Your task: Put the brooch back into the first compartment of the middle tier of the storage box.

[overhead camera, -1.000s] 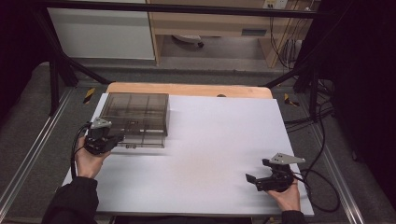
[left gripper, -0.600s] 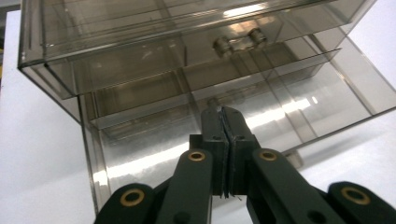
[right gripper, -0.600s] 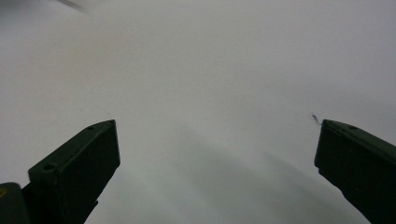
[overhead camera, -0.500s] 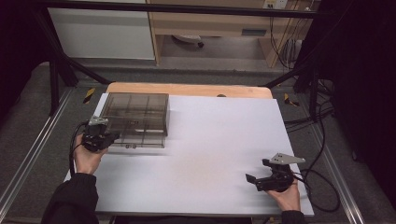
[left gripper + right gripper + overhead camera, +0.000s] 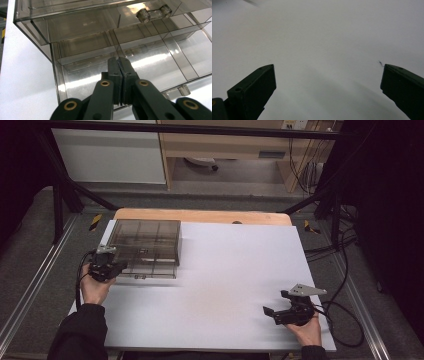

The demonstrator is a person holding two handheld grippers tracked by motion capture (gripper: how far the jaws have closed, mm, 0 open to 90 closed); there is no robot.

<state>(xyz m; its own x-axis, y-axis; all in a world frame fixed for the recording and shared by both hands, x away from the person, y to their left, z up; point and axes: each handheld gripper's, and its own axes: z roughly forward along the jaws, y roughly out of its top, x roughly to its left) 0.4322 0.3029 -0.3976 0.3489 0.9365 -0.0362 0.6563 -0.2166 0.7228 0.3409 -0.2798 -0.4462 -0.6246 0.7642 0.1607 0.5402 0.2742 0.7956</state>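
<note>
While a white sheet [image 5: 230, 285] covers nearly the whole wooden table [image 5: 200, 215], a smoky, see-through plastic drawer box [image 5: 145, 240] stands at its far left corner, its lower drawer [image 5: 140, 62] drawn part-way out toward the person. Hard, glossy walls split that drawer into square compartments, all apparently empty, and a clear two-post handle [image 5: 152, 13] shows on the drawer above. At the drawer's near left front, the left gripper [image 5: 119, 65] points in with its black jaws pressed flat together; whether they pinch the thin front edge or merely rest against it cannot be told. Judging by this, the step in hand is working the drawer, and the next move calls for a straight, level pull or push along its runners so the light box does not slide on the smooth sheet. Near the table's front right, the right gripper [image 5: 280, 312] waits well apart, jaws spread wide over bare sheet, holding nothing
</note>
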